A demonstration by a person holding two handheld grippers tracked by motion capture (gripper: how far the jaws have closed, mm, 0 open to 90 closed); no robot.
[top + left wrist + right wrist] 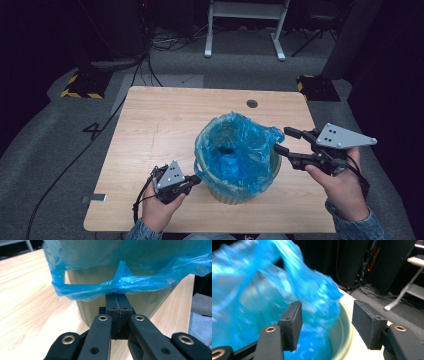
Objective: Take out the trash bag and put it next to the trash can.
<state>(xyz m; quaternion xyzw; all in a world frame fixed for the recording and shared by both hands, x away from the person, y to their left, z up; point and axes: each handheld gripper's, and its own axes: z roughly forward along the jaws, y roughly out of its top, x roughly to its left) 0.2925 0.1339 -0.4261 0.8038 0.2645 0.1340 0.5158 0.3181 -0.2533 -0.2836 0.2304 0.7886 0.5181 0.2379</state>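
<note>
Left gripper [196, 181]: you hold it at the near left side of the bin, down by the lower wall; its jaws are pressed together, and in the left gripper view [118, 298] they pinch the hanging lower edge of the blue bag.
Right gripper [283, 140]: you hold it at the right side of the bin, level with the rim; its jaws stand wide apart with nothing between them. In the right gripper view [327, 322] one jaw sits over the bag and the other outside the rim.
Your hands: the left hand [161, 205] lies nearer you than the bin, the right hand [341, 186] to the bin's right and nearer you.
Bin [235, 192]: a pale green round bin, upright, the landmark here; its wall shows close behind the left jaws [140, 300].
Blue bag [235, 150]: a thin plastic liner inside the bin, its edge folded out over the rim on the near and left sides [105, 287]; on the far right side it stands up loose above the rim, just beside the right gripper. It is blurred in the right gripper view [262, 297].
Table [150, 130]: light wood, carrying the bin.
Round grommet [252, 104]: set in the table beyond the bin, near the far edge.
White frame legs [245, 30]: on the floor, well beyond the bin.
</note>
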